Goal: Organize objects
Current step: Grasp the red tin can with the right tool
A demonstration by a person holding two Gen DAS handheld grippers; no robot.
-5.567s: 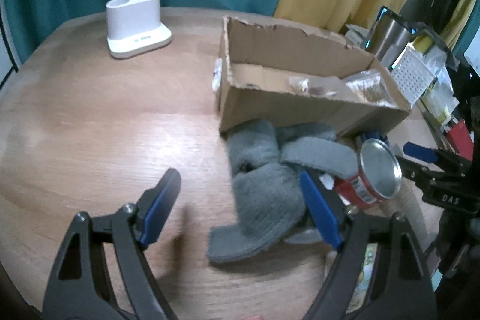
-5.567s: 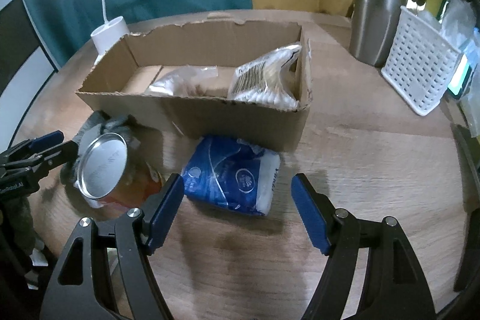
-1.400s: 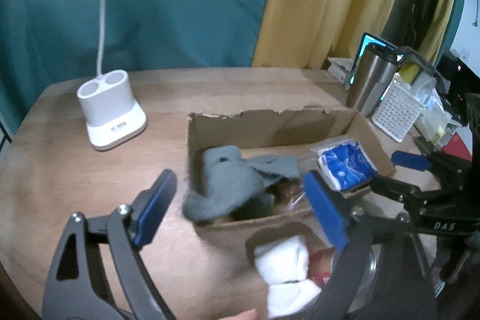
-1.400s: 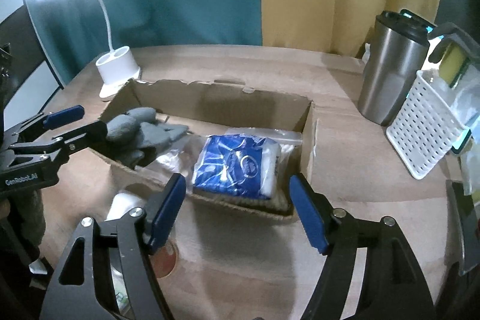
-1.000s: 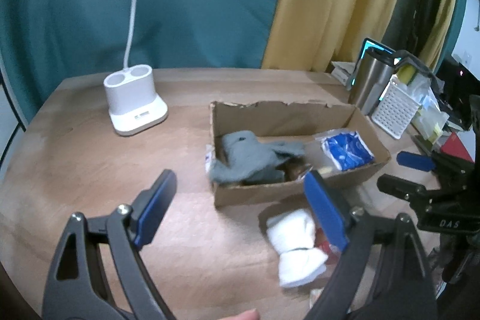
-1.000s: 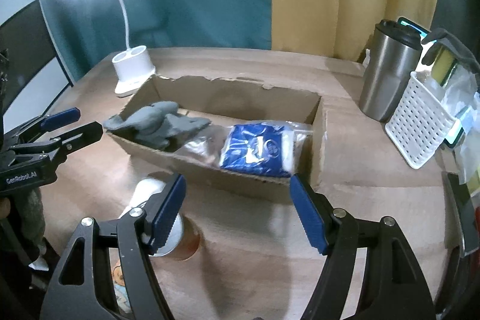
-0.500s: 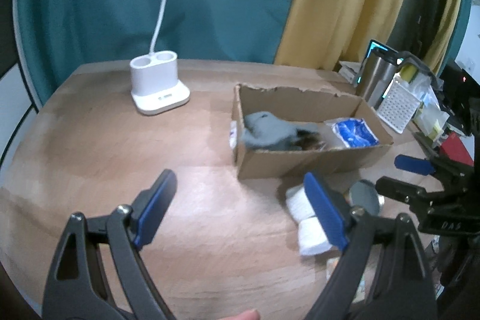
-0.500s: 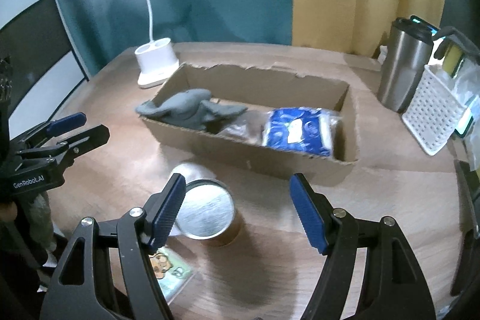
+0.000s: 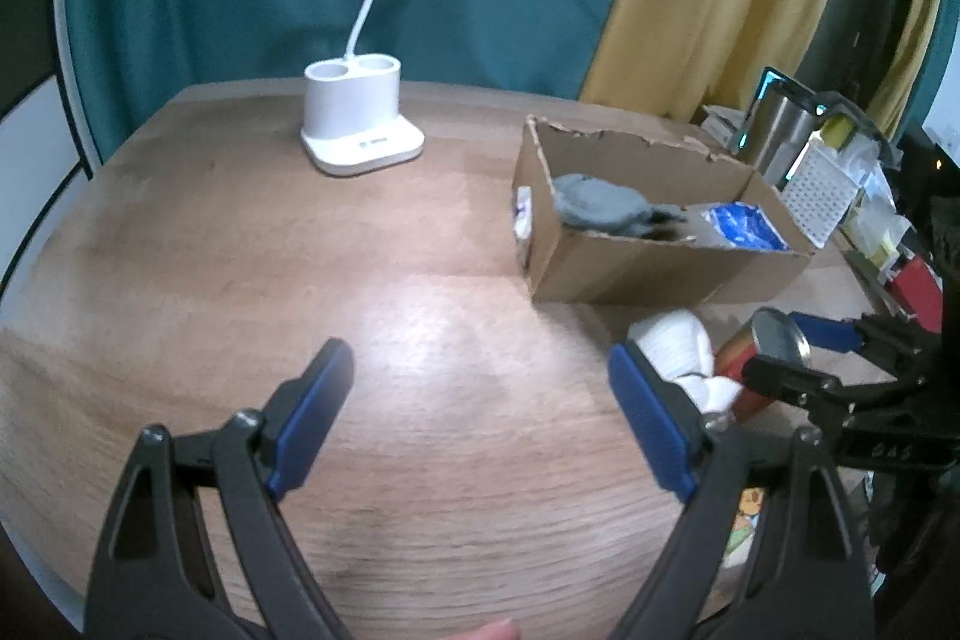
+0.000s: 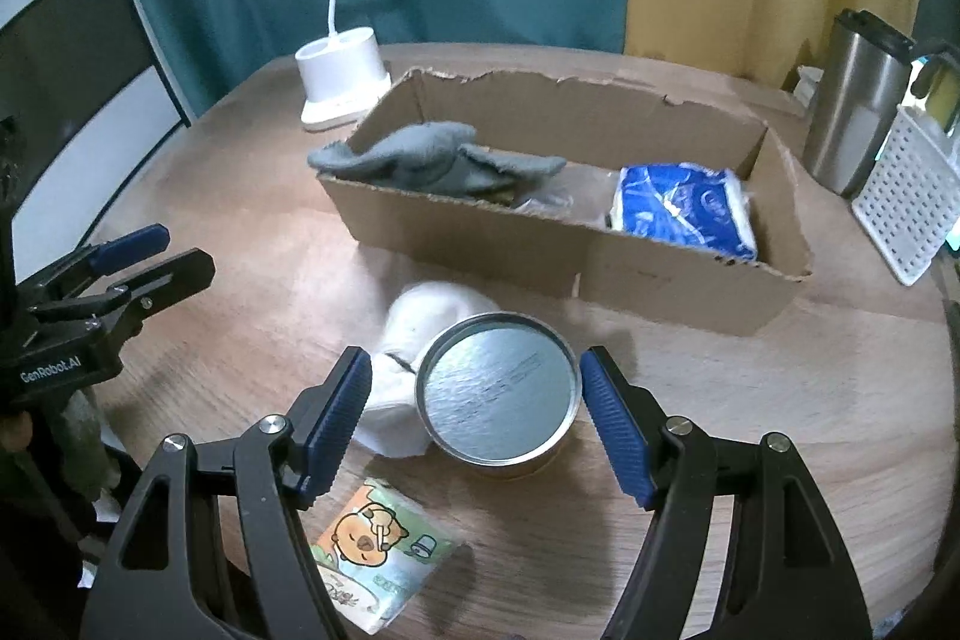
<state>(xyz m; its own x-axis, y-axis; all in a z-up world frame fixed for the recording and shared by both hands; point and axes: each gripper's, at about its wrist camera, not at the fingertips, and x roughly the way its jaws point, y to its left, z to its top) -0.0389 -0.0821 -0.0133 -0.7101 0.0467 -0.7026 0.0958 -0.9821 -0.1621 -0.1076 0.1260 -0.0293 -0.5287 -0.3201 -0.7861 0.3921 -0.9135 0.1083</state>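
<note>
A torn cardboard box (image 10: 660, 280) (image 9: 606, 268) holds a grey cloth (image 10: 432, 163) (image 9: 591, 199) at its left end and a blue tissue pack (image 10: 684, 211) (image 9: 741, 226) at its right end. In front of the box stand a can with a silver lid (image 10: 498, 394) (image 9: 771, 346) and a white rolled sock (image 10: 414, 334) (image 9: 678, 346) beside it. A cartoon tissue packet (image 10: 372, 550) lies nearest. My right gripper (image 10: 471, 418) is open, its jaws either side of the can. My left gripper (image 9: 480, 418) is open and empty over bare table.
A white lamp base (image 9: 357, 124) (image 10: 339, 82) stands at the back of the round wooden table (image 9: 240, 280). A steel tumbler (image 10: 855, 100) and a white perforated basket (image 10: 906, 202) stand to the right of the box. Curtains hang behind.
Both grippers pulled back from the box, now holding the cloth and blue pack. The right gripper has come down around the can; the left swung left over bare table.
</note>
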